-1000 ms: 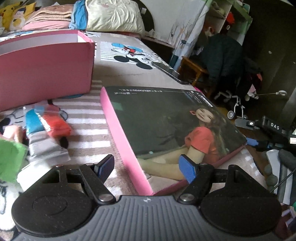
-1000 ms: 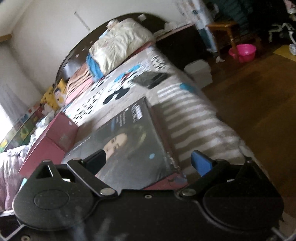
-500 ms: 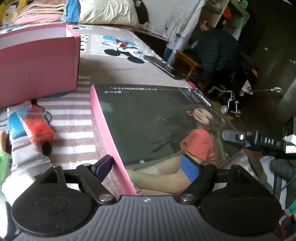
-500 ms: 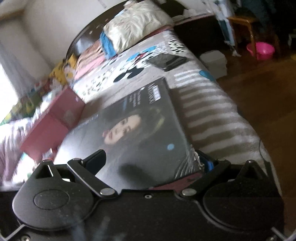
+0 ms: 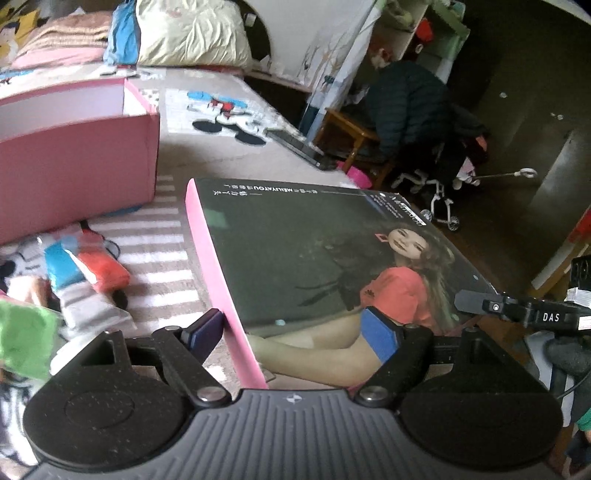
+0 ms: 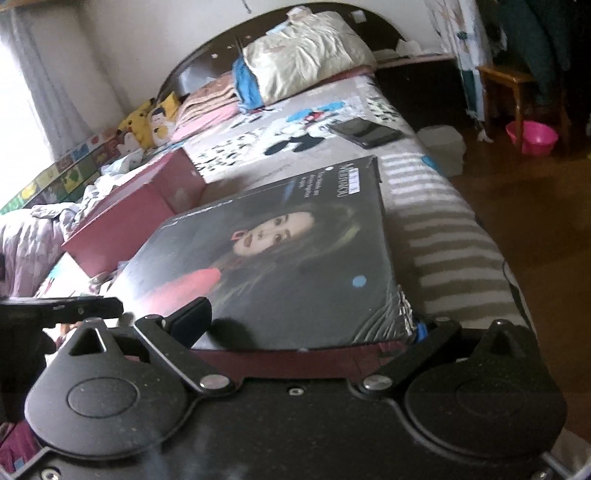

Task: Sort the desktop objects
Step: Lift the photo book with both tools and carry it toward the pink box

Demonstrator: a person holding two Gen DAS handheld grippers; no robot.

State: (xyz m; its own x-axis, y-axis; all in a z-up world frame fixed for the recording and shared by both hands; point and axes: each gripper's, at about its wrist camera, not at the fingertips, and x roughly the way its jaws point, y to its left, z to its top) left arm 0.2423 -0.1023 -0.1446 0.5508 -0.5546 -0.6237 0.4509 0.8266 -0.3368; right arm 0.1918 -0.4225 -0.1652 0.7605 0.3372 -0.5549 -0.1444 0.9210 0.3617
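Note:
A large flat box lid (image 5: 295, 251) with a dark printed top showing a woman and pink sides lies on the bed; it also shows in the right wrist view (image 6: 280, 258). My left gripper (image 5: 295, 330) is shut on the lid's near corner, one finger against the pink side and one on the printed top. My right gripper (image 6: 306, 326) is shut on the lid's other near edge. An open pink box (image 5: 74, 147) stands behind left. A red and blue packet (image 5: 85, 266) and a green item (image 5: 22, 332) lie left of the lid.
A dark tablet (image 6: 365, 131) lies farther up the bed. Pillows (image 5: 192, 33) and folded blankets sit at the headboard. The bed edge drops to a wooden floor (image 6: 546, 229) on the right, with a chair and pink basin (image 6: 532, 136) beyond.
Both grippers have moved in onto the lid and closed on its near edges. The lid's near end now sits slightly raised.

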